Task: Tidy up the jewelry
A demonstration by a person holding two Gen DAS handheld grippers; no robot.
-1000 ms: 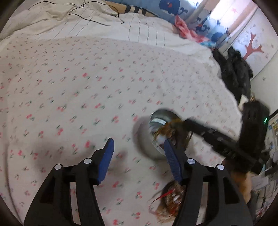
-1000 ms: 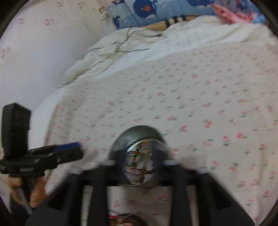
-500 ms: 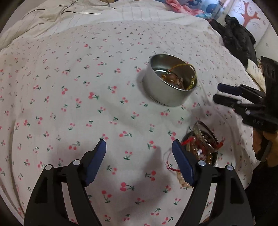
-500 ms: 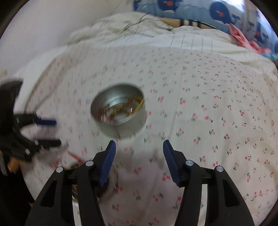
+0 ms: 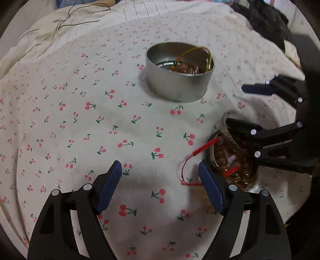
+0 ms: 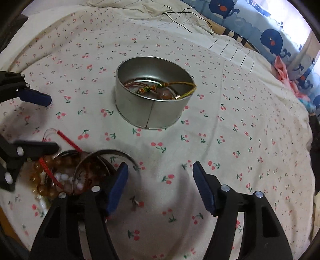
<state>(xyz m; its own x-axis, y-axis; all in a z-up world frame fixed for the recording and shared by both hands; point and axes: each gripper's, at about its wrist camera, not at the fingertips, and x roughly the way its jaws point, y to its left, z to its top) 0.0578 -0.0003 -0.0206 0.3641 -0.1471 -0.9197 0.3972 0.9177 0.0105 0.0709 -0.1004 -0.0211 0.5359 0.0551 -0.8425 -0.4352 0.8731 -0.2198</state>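
Note:
A round silver tin (image 5: 178, 86) (image 6: 140, 108) stands on the cherry-print sheet (image 5: 80, 124). It holds a yellow cord bracelet (image 6: 180, 88) that hangs over its rim. A pile of jewelry (image 5: 234, 160) (image 6: 54, 176) with amber beads, a red cord (image 5: 204, 148) and silver bangles (image 6: 112, 154) lies nearer. My left gripper (image 5: 160, 180) (image 6: 40, 122) is open over bare sheet, its right pad beside the pile. My right gripper (image 6: 160, 180) (image 5: 246, 107) hovers at the pile's edge. Its jaws are opening with only cloth between them.
A crumpled cream blanket (image 5: 90, 22) with a thin black cable (image 6: 180, 16) lies beyond the sheet. Whale-print pillows (image 6: 276, 38) and a pink cloth (image 6: 282, 70) line the far side. A black garment (image 5: 268, 22) sits at the bed's far right.
Both grippers have tipped down toward the sheet and spread wider. The right gripper has come away from the tin to the pile's edge. The left has drawn back beside the pile.

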